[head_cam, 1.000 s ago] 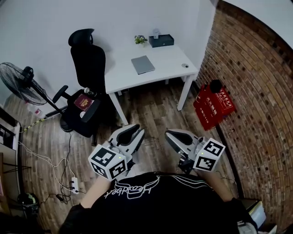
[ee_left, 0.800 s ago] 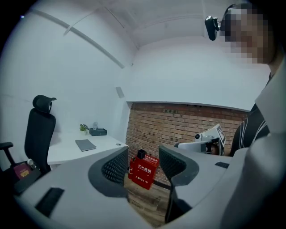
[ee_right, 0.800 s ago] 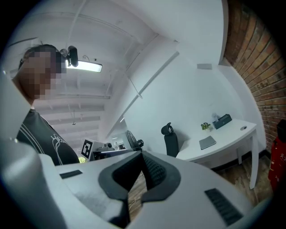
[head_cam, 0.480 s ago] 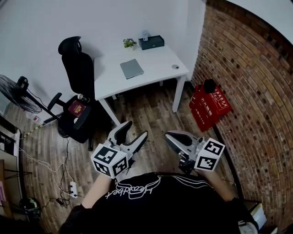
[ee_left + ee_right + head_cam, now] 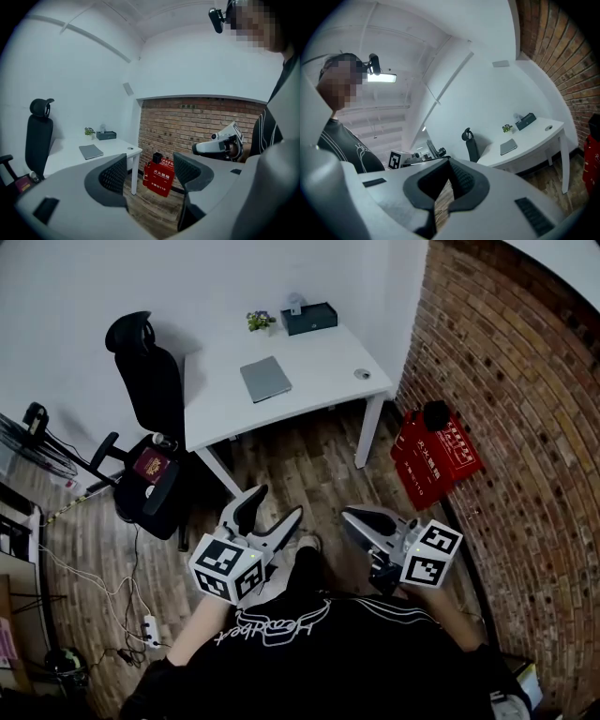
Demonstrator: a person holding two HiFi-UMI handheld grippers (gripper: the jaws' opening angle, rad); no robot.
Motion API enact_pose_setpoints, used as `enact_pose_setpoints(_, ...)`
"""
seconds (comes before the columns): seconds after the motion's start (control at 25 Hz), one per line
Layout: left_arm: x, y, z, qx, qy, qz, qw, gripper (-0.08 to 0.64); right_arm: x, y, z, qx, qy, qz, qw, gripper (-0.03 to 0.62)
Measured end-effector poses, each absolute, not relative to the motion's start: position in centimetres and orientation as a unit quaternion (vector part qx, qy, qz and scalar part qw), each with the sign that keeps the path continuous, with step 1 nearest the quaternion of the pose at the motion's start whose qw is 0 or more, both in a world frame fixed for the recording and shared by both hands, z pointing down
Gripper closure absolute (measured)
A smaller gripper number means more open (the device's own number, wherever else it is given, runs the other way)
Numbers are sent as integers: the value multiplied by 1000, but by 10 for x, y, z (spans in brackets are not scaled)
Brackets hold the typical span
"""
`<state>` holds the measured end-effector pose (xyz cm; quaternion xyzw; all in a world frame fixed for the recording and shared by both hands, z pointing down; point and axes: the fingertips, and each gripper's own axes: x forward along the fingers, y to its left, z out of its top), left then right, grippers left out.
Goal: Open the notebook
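The notebook [image 5: 265,379] is grey and lies closed on the white desk [image 5: 319,381] across the room, far from both grippers. It also shows small in the left gripper view [image 5: 91,151] and the right gripper view [image 5: 508,146]. My left gripper [image 5: 273,514] [image 5: 150,171] hangs over the wooden floor in front of my body, its jaws opening wide with nothing between them. My right gripper [image 5: 360,518] [image 5: 449,164] is held beside it, jaws together and empty.
A black office chair [image 5: 141,381] with a red booklet [image 5: 150,465] on its seat stands left of the desk. A red fire-extinguisher box [image 5: 436,460] leans on the brick wall [image 5: 525,427]. A plant [image 5: 258,321] and dark box [image 5: 309,318] sit at the desk's back. Cables and a power strip [image 5: 148,626] lie left.
The left gripper's jaws have gone from together to wide apart. Both grippers have shifted forward over the floor, and a leg now shows stepping between them.
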<state>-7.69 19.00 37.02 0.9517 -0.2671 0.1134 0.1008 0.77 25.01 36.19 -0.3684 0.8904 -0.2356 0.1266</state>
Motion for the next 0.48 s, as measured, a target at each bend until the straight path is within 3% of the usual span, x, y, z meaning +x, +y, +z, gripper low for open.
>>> enact_pose_setpoints(0.48, -33, -1, 395, 954, -244, 123, 122, 247, 49, 68, 373, -394, 874, -263, 108, 592)
